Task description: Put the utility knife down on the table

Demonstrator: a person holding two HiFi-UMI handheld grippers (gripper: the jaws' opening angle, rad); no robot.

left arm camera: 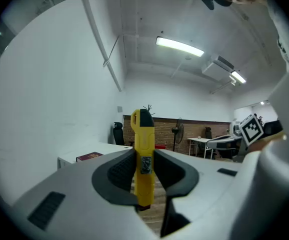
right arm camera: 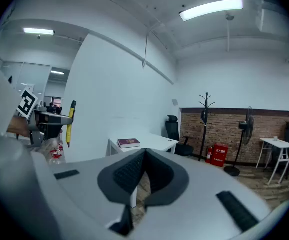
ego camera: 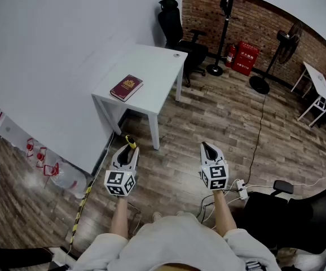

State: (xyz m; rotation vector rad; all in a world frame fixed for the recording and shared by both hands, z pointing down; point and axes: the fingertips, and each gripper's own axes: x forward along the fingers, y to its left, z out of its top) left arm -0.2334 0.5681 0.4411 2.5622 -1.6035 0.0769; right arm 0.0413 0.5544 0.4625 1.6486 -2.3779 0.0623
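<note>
Gripping the yellow utility knife (left arm camera: 143, 156) upright between its pads, the left gripper (ego camera: 128, 153) sits lower left of centre in the head view, with the knife end poking past the jaws. The white table (ego camera: 157, 66) is upper centre, its near edge well apart from the knife, wood floor (ego camera: 208, 112) between. A red book (ego camera: 126, 87) lies on the table's left part. The right gripper (ego camera: 209, 150) is lower right of centre, jaws pressed together, empty.

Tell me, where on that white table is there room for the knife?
Most of the white table is bare: the middle between the red book at its near end and a small object at the far corner. Only the book's patch is taken.
</note>
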